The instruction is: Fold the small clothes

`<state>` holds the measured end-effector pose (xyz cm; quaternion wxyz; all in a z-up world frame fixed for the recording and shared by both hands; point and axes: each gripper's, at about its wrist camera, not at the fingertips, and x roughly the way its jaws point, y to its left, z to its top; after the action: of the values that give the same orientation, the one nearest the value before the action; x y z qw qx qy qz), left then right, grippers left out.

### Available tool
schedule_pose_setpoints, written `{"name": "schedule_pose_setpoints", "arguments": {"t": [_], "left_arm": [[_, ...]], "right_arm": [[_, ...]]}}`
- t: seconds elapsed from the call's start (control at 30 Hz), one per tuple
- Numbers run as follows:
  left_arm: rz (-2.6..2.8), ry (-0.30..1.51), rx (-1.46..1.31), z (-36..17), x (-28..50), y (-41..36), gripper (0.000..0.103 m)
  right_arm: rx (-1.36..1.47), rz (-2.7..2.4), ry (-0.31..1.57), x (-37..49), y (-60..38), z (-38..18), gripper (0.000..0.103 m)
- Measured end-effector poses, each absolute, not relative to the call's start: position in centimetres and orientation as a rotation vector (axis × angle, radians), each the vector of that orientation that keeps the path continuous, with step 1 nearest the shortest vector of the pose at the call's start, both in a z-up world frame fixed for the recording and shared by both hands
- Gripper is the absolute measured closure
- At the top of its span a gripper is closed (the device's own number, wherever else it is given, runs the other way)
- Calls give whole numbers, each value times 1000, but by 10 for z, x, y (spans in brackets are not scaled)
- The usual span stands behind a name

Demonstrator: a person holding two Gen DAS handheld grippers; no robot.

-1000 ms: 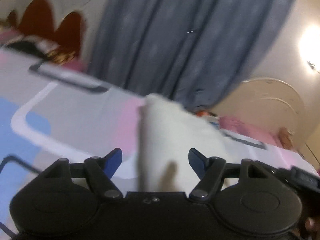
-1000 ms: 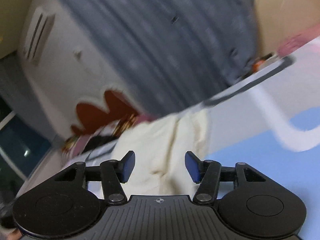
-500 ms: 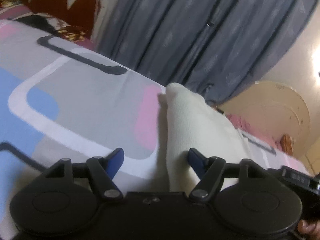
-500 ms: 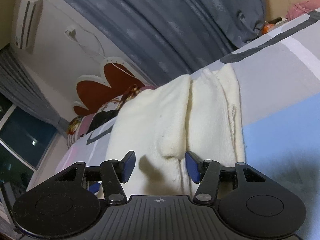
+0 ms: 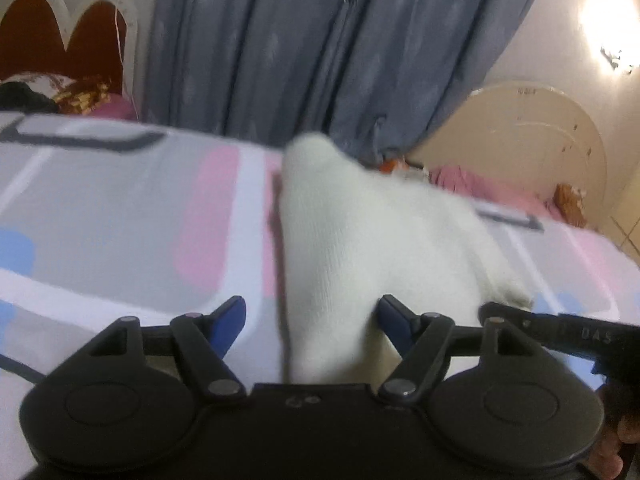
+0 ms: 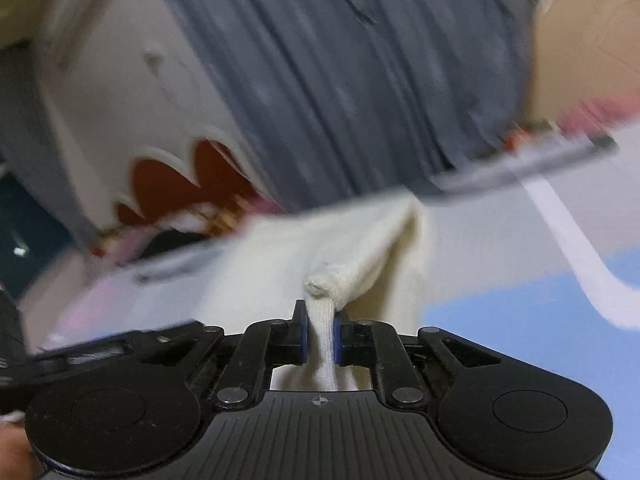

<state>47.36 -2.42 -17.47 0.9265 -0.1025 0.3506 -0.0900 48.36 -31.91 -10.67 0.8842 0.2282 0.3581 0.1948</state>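
Observation:
A small cream-white knitted garment (image 5: 360,240) lies on the patterned bed sheet (image 5: 120,208). In the left wrist view my left gripper (image 5: 312,316) is open, with the garment's near edge between its blue fingertips and against the right one. In the right wrist view my right gripper (image 6: 320,338) is shut on a bunched fold of the garment (image 6: 352,256), which rises a little off the sheet (image 6: 520,320). The other gripper's black body (image 5: 560,332) shows at the right edge of the left wrist view.
Grey-blue curtains (image 5: 320,48) hang behind the bed. A red scalloped headboard (image 5: 60,40) and pillows (image 5: 60,94) are at the far left. A cream arched footboard (image 5: 540,132) with pink cloth (image 5: 480,184) stands at the right.
My right gripper has closed on a fold of the white garment and lifted it slightly. My left gripper stays open and has shifted along the garment's edge.

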Motion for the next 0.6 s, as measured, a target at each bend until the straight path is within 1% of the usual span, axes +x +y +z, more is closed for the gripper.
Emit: {"name": "schedule_pose_setpoints", "arguments": {"t": [0.13, 0.27, 0.33, 0.37, 0.4, 0.43, 0.47, 0.5, 0.53, 0.57, 0.6], "left_arm": [[-180, 714, -190, -174, 466, -26, 30], [-182, 736, -172, -180, 468, -26, 25], [-186, 733, -168, -172, 467, -23, 29], [-190, 690, -171, -161, 462, -20, 30], [-192, 640, -174, -154, 462, -15, 30], [-192, 603, -177, -146, 464, -12, 31], [-192, 594, -183, -141, 472, -10, 35], [-199, 593, -189, -139, 481, -10, 52], [-214, 602, -195, -138, 493, -11, 61], [-225, 610, -192, -138, 503, -14, 66], [-231, 615, -184, -138, 512, -18, 66]], "right_arm": [[519, 420, 726, 481, -327, -108, 92], [528, 418, 728, 481, -328, -111, 92], [534, 421, 733, 479, -332, -111, 92], [512, 415, 729, 477, -332, -105, 92], [482, 393, 699, 472, -334, -93, 90], [445, 364, 652, 468, -332, -81, 72], [398, 329, 586, 463, -331, -71, 63], [361, 328, 543, 463, -329, -63, 60], [333, 344, 540, 470, -325, -57, 61], [307, 354, 539, 478, -319, -54, 64], [280, 364, 542, 485, -312, -53, 79]]}}
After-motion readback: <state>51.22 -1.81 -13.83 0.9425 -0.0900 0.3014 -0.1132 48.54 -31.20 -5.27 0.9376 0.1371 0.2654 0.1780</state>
